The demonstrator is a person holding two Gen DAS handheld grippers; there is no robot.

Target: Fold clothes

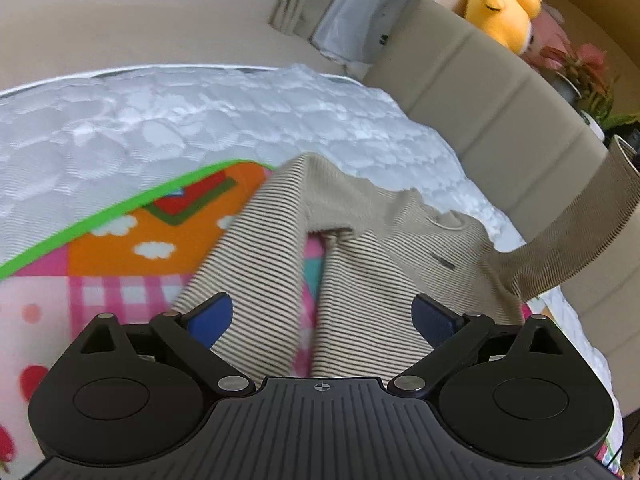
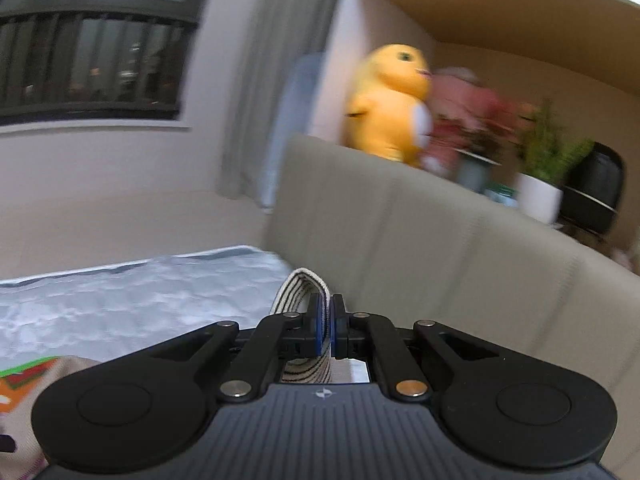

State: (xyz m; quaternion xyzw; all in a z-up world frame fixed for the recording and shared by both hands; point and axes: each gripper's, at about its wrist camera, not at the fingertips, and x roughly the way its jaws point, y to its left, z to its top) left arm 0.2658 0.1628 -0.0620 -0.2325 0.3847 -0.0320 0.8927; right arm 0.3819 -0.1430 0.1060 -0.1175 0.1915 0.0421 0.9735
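1. Headboard (image 1: 472, 92) in beige stands behind the white mattress (image 1: 200, 120); a yellow plush toy (image 1: 504, 4) and potted plants (image 2: 540, 184) sit on the ledge above it.
2. Left wrist view: striped garment (image 1: 360, 248) lies on the colourful play mat (image 1: 120, 248), one sleeve (image 1: 580, 232) lifted to the right. Left gripper (image 1: 322, 312) has its jaws wide apart over the cloth.
3. Right wrist view only: right gripper (image 2: 327, 320) is clamped on the striped cuff (image 2: 300, 284), with a dark window (image 2: 92, 56) behind.
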